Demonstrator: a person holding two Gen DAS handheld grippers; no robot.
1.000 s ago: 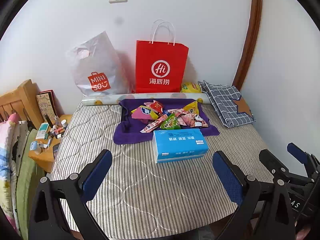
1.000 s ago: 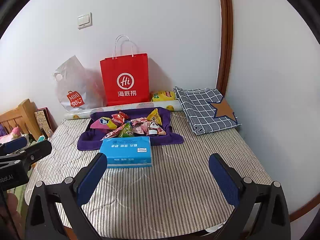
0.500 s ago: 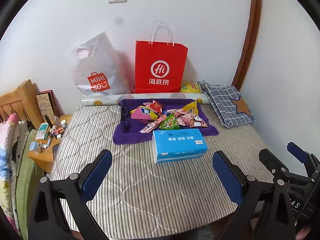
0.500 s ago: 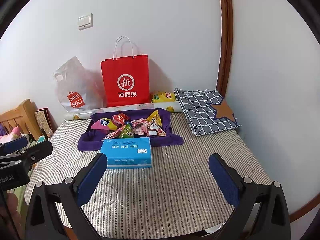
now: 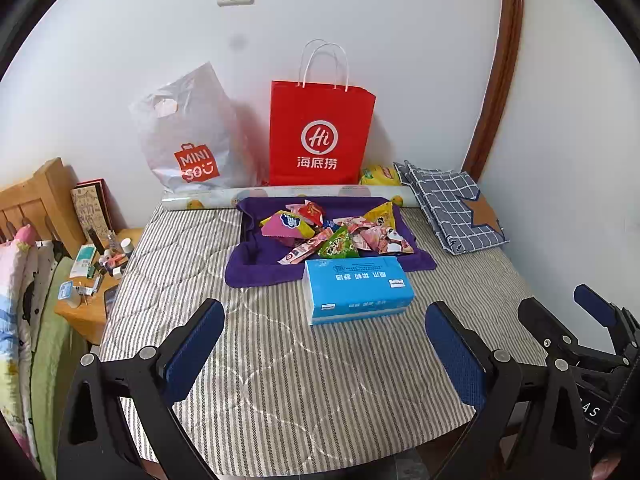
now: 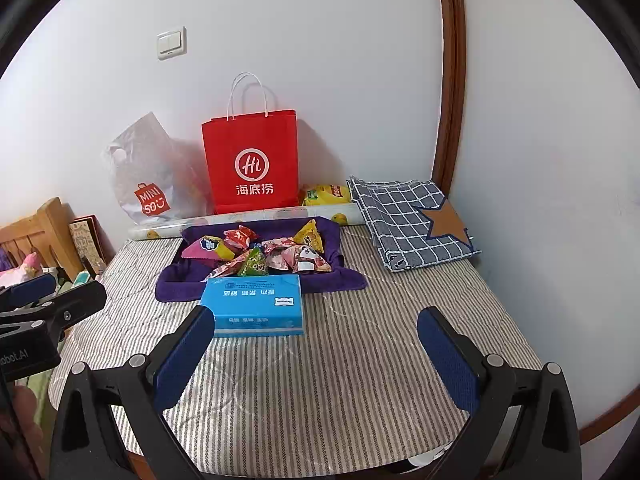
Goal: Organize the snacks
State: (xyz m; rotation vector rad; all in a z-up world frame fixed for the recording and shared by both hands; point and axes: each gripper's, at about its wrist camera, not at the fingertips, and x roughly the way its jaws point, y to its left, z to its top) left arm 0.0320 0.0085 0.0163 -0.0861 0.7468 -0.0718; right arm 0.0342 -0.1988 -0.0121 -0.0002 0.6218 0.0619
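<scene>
Left wrist view: the left gripper (image 5: 324,344) hangs above a table covered in a quilted, grey-and-white striped cloth (image 5: 280,380), its two black arms spread wide with nothing between the textured blue pads (image 5: 192,344). Past it lies a rectangular blue tissue pack (image 5: 356,288), soft-sided and glossy. Just behind the pack, touching it, a plush purple towel (image 5: 256,268) holds a loose heap of crinkly foil snack packets (image 5: 336,232), mostly pillow-shaped and triangular, in pink, red, green and yellow. Against the white wall stand a stiff red paper bag (image 5: 320,132) with white cord handles and a slumped grey plastic bag (image 5: 188,136). A folded blue checked fabric (image 5: 448,208) with a brown star lies at the far right corner.

In the right wrist view, the right gripper (image 6: 316,356) is likewise spread wide and empty, its left pad overlapping the tissue pack's near corner in view. The snack packets (image 6: 272,256) sit on the towel beyond.
</scene>
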